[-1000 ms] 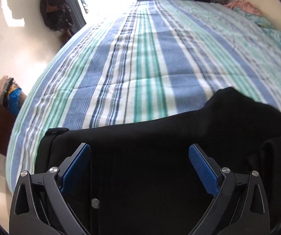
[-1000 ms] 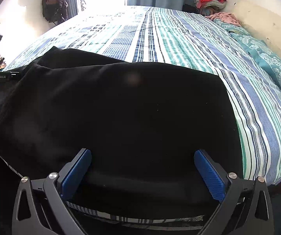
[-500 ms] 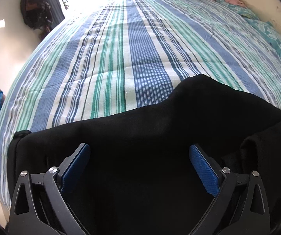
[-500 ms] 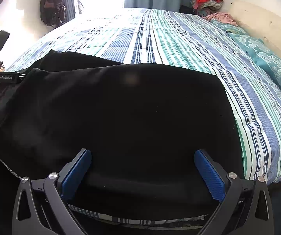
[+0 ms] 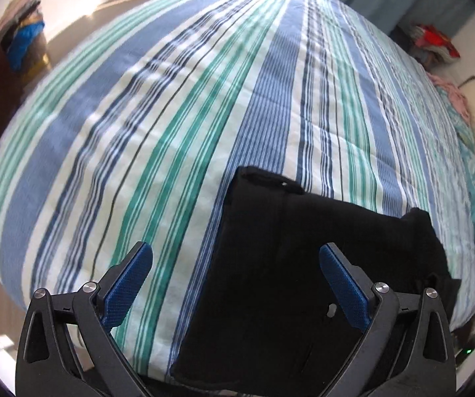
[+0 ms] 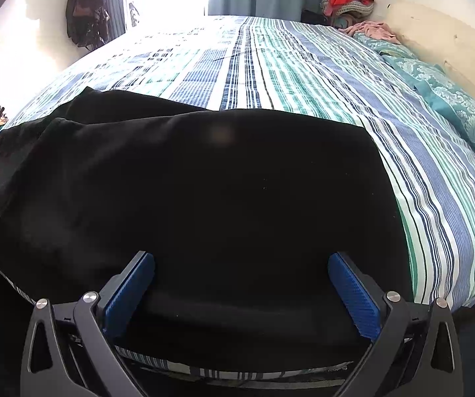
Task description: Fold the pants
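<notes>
1. My left gripper hovers with fingers spread wide, holding nothing; its blue-padded fingers straddle the near left edge of the black fabric pants, not touching that I can tell.
2. My right gripper is also wide open and empty, its fingers either side of a thick folded edge of the pants at the bed's near edge.
3. The pants lie on the blue, green and white striped bedsheet, bunched along the near side of the bed. From the left view they read as a rough folded rectangle with a loose flap sticking up at the far right corner.
4. Judgement: fold partly done, layers not squared. Left end in the right view looks rumpled, with overlapping edges.
5. Risk: pinching only the top layer, so the lower layers drag and the fold opens up.
6. Risk: the stack sits right at the mattress edge; a pull toward me could slide it off the bed.
7. Risk: black on black hides the seams, so it's easy to misjudge which edge I'm grabbing.
8. Risk: the sheet could get caught with the fabric if the fingers go too deep.
9. Writing: none readable in either view. No brand tag visible on the pants; a small pale smudge on the fabric in the right view, can't tell what it is.
10. A teal floral pillow lies well apart at far right.
</notes>
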`<state>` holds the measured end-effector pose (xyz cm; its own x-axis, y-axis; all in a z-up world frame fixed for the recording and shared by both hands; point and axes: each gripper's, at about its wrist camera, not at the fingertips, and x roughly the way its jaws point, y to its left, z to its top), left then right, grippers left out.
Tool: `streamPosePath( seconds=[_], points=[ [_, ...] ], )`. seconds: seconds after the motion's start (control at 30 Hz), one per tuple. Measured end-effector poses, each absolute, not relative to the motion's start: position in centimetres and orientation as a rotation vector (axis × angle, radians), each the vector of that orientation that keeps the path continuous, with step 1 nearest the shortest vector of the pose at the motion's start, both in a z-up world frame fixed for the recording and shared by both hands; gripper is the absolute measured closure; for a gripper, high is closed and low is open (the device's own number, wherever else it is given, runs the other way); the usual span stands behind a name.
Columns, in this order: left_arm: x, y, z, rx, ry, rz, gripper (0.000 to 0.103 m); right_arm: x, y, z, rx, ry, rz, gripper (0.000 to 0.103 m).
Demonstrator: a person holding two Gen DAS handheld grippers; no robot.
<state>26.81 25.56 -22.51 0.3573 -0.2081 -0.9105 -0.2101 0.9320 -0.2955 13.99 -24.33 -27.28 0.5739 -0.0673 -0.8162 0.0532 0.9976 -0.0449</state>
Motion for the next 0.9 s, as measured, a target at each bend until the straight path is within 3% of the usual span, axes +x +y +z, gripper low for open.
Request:
streamPosePath(
  seconds=[0.4,0.53,0.63,0.83,0.9],
  points=[
    [26.4,22.7,-26.4,-0.395,1.272,-0.164,0.001,14.0,-24.3,-27.2,-0.016,0.955,-0.072,0.000],
    [25.4,20.1,-25.0,-0.303,1.294,-0.291,0.022,14.1,-24.3,-27.2,-0.017,0.952,-0.071,0.000],
    [25.2,19.7,-24.7,-0.296,1.299,-0.295,0.026,14.1,-24.2,-27.2,-0.017,0.953,-0.071,0.000],
    [25.3,19.9,-25.8,-0.307,1.336,-0.258,0.016,14.2,-24.2,-27.2,-0.017,0.957,-0.071,0.000],
    [25.2,19.1,-25.5,-0.253,1.338,-0.224,0.021,14.3,-24.2,-27.2,-0.017,0.958,-0.072,0.000]
  ],
)
